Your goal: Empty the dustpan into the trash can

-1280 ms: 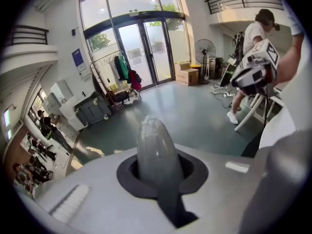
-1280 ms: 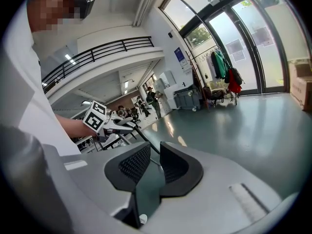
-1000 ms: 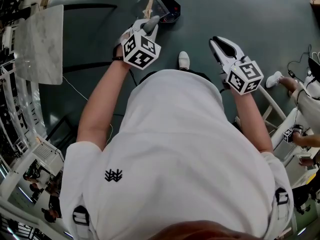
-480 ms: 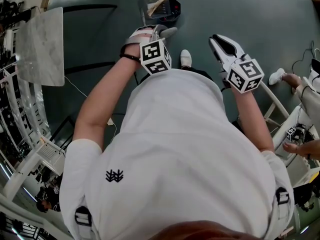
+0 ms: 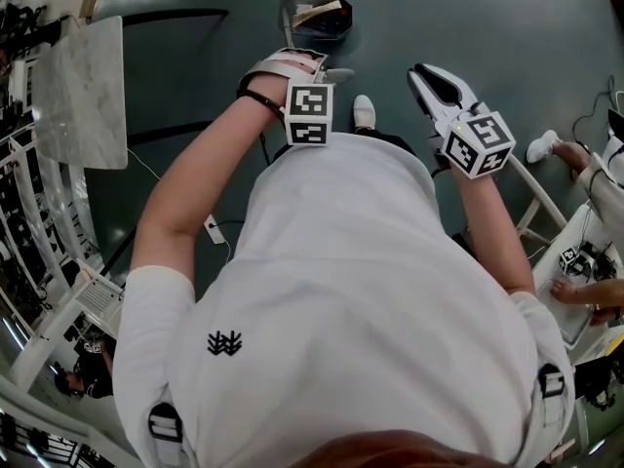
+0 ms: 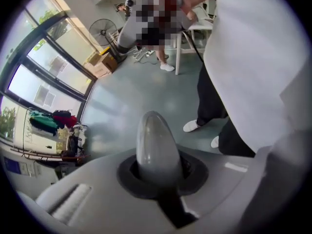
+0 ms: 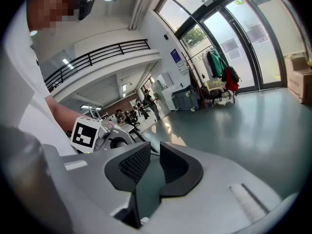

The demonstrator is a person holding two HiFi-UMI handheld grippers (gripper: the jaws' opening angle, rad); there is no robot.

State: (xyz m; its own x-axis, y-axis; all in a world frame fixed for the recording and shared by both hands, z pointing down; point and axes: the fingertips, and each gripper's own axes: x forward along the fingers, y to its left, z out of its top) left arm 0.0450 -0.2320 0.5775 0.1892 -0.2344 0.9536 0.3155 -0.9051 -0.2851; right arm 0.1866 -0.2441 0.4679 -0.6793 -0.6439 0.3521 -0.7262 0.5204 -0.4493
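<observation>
While the person's white shirt (image 5: 370, 291) fills most of the head view, one grey marble-patterned slab (image 5: 78, 91) lies at the left on the dark green floor. Far ahead, one clear plastic dustpan (image 5: 310, 6) sits tilted against one black trash can (image 5: 341, 23), which it partly covers; one tan stick (image 5: 322, 12) lies in the pan. Whether pan and can touch is hard to make out. Of the two grippers, the left gripper (image 6: 157, 167) is clamped on the dustpan's grey rounded handle (image 6: 155, 143), whose shaft is hidden behind the hand. The right gripper (image 7: 155, 152) is held apart to the right, its jaws a narrow gap apart with nothing between.
</observation>
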